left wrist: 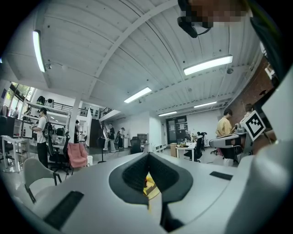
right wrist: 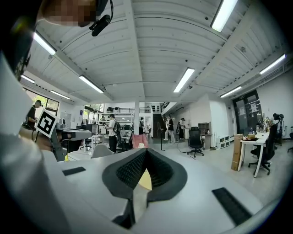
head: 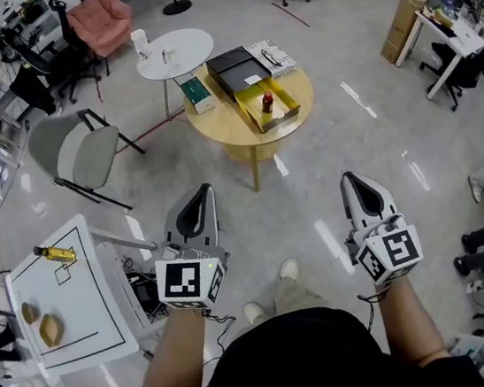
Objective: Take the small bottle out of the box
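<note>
The small dark red bottle [head: 267, 101] stands in a yellow open box [head: 283, 112] on the round wooden table [head: 223, 124], well ahead of me. Both grippers hang over the floor, far short of that table. My left gripper [head: 199, 194] points forward with its jaws together and nothing between them. My right gripper [head: 353, 180] is held level with it, also shut and empty. In the left gripper view the gripper [left wrist: 147, 155] has its tips meeting, with a sliver of the yellow box [left wrist: 150, 186] showing below them. The right gripper view shows that gripper [right wrist: 145, 151] closed the same way.
A black case [head: 238, 66], a green book [head: 199, 94] and papers [head: 272, 54] share the wooden table. A small white round table [head: 174, 53] stands behind it and a grey chair [head: 76, 153] to its left. A white table [head: 65, 298] with a yellow bottle [head: 56, 253] is at my left.
</note>
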Action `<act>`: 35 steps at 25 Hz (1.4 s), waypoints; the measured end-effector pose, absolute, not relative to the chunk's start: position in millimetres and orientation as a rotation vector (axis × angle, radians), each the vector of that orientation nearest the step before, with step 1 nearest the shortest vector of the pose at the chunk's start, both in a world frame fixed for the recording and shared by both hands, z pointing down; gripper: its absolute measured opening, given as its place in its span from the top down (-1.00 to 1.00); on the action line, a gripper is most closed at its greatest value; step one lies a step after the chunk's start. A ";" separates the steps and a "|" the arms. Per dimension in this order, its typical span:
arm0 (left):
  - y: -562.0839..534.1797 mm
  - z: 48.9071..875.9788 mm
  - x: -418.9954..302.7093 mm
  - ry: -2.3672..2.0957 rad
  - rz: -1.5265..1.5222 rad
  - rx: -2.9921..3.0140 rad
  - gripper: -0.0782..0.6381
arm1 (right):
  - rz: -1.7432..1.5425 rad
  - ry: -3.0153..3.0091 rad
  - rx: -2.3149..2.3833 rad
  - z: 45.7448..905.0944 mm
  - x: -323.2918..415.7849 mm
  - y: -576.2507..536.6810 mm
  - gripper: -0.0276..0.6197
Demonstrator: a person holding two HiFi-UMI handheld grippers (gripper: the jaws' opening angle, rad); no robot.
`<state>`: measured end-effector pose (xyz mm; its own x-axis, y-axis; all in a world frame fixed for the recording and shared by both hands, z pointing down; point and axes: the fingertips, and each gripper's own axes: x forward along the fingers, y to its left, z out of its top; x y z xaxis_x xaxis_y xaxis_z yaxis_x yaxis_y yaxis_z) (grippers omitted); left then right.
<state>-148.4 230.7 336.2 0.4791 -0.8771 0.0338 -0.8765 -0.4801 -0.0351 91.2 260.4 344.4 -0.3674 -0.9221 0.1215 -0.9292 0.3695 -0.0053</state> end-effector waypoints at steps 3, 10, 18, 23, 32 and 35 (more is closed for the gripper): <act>216.6 338.1 -142.5 1.604 -0.067 -2.687 0.74 | 0.115 -2.508 1.704 340.6 94.9 248.7 0.87; 177.6 334.7 -123.7 1.595 -0.037 -2.683 0.74 | 0.100 -2.522 1.689 346.8 118.4 213.9 0.87; 139.8 324.9 -101.6 1.641 -0.004 -2.656 0.74 | 0.101 -2.560 1.688 341.7 146.5 171.2 0.87; 134.1 316.4 -88.4 1.650 -0.025 -2.610 0.74 | 0.088 -2.618 1.610 339.3 150.9 155.9 0.87; 133.6 309.7 -85.0 1.668 -0.053 -2.562 0.74 | 0.044 -2.653 1.564 332.5 150.7 139.4 0.88; 130.0 312.8 -86.9 1.692 -0.056 -2.544 0.74 | 0.062 -2.653 1.571 334.6 151.7 135.4 0.88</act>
<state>-86.9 130.0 312.8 0.3872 -0.9218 -0.0172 -0.9187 -0.3842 -0.0916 151.7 135.4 334.6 -0.4795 -0.8747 0.0702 -0.8771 0.4804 -0.0051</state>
